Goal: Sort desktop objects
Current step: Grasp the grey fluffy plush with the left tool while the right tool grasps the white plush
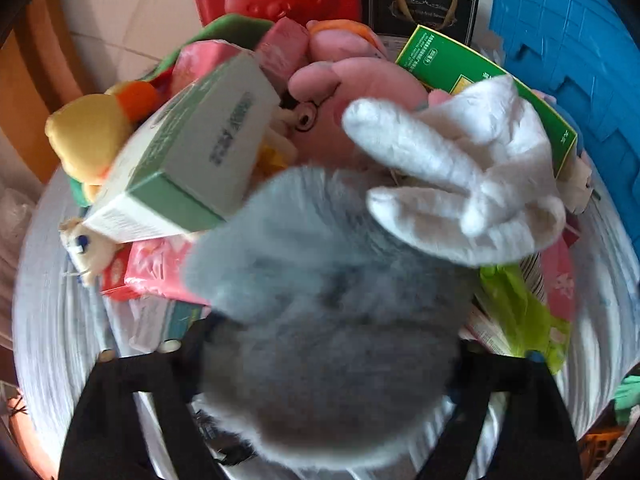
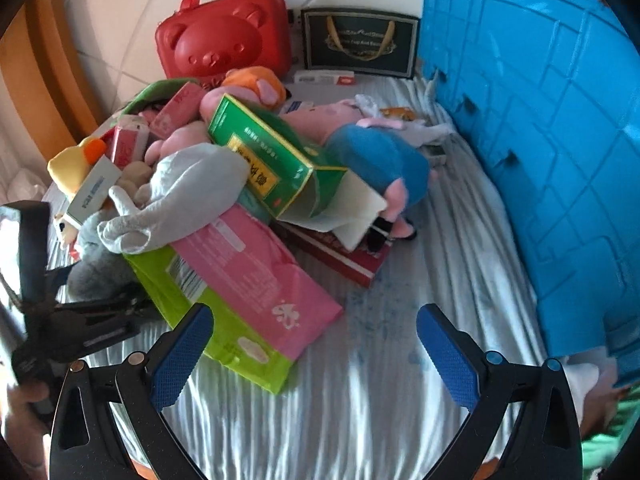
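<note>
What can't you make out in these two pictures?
- Left tongs' fingertips: left wrist view, hidden behind the grey plush, so the grip is unclear.
- Print on the pale green box: left wrist view, motion-blurred.
- Inside of the blue crate: right wrist view, only its outer wall shows.

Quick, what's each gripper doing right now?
Left gripper: closed on the fluffy grey plush toy.
Right gripper: open, holding nothing.

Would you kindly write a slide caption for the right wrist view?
Open right gripper hovers over striped cloth beside a pile of plush toys and boxes, blue crate at right.
</note>
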The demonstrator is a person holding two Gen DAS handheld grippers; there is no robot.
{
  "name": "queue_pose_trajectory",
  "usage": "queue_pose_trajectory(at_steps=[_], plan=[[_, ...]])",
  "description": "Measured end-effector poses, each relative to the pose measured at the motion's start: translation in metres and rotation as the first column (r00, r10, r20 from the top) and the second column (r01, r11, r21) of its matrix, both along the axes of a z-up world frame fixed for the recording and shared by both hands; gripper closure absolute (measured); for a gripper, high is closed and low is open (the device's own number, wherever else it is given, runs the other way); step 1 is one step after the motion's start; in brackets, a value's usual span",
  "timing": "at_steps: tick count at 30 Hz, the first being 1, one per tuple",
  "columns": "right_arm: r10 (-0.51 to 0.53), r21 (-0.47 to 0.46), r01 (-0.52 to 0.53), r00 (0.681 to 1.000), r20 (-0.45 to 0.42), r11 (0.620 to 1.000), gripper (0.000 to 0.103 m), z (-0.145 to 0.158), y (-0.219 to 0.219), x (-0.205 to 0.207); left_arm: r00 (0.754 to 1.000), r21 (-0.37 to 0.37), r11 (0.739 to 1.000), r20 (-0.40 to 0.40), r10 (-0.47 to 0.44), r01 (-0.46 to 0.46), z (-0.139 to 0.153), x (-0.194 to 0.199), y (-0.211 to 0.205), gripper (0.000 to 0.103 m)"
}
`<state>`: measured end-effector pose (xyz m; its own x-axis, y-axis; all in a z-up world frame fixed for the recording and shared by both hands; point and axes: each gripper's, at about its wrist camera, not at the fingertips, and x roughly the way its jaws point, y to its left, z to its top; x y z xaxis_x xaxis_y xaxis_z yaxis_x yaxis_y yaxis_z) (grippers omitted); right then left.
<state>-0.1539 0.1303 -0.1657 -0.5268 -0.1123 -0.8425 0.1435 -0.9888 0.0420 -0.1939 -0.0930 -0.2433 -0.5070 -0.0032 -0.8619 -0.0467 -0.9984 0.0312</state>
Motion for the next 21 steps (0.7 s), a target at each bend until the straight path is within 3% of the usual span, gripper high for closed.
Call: queue_pose_trajectory(at_steps=[1, 3, 5, 7, 9, 16, 17, 18, 19, 21], plan=[[0.005, -0.008, -0.005, 1.0, 0.004, 1.0, 0.0, -0.002, -0.003, -0.002, 1.0, 0.002, 1.0, -0.005, 0.006, -0.006, 0.002, 0.0, -0.001, 0.043], [0.027, -0.028, -0.026, 0.999, 0.021, 0.999, 0.0, -0.006, -0.01, -0.007, 1.0, 0.022, 1.0, -0.013, 0.012, -0.012, 0.011, 0.002, -0.008, 0.057], [0.052, -0.046, -0.051, 0.998, 0.027, 0.998, 0.0, -0.01, -0.02, -0.012, 0.999, 0.092, 0.995, -0.026, 0.031, -0.028, 0.026, 0.006, -0.021, 0.062], [0.081, -0.091, -0.078, 0.996, 0.027, 0.993, 0.0, -0.009, -0.029, -0.016, 0.997, 0.076, 0.996, -0.058, 0.054, -0.05, 0.037, 0.009, -0.029, 0.081], [0.088, -0.155, -0.083, 0.996, 0.028, 0.984, 0.0, -0.006, -0.038, -0.025, 0.994, 0.055, 0.996, -0.087, 0.07, -0.065, 0.043, 0.008, -0.034, 0.083], [0.121, -0.21, -0.115, 0.992, 0.016, 0.971, 0.001, -0.011, -0.077, -0.064, 0.999, 0.086, 0.995, -0.006, 0.044, -0.044, 0.027, -0.007, -0.033, 0.079], [0.121, -0.208, -0.115, 0.993, 0.018, 0.971, 0.008, -0.014, -0.079, -0.069, 0.999, 0.093, 0.995, -0.007, 0.048, -0.047, 0.027, -0.005, -0.031, 0.079], [0.125, -0.214, -0.116, 0.992, 0.026, 0.97, 0.028, -0.018, -0.082, -0.074, 0.999, 0.099, 0.994, -0.01, 0.039, -0.038, 0.029, -0.001, -0.031, 0.079], [0.14, -0.233, -0.128, 0.99, 0.036, 0.964, 0.042, -0.021, -0.084, -0.078, 1.0, 0.094, 0.995, -0.01, 0.029, -0.028, 0.031, 0.003, -0.03, 0.077], [0.142, -0.216, -0.133, 0.989, 0.027, 0.967, 0.063, -0.019, -0.085, -0.081, 1.0, 0.079, 0.997, -0.002, 0.01, -0.01, 0.035, 0.009, -0.031, 0.073]])
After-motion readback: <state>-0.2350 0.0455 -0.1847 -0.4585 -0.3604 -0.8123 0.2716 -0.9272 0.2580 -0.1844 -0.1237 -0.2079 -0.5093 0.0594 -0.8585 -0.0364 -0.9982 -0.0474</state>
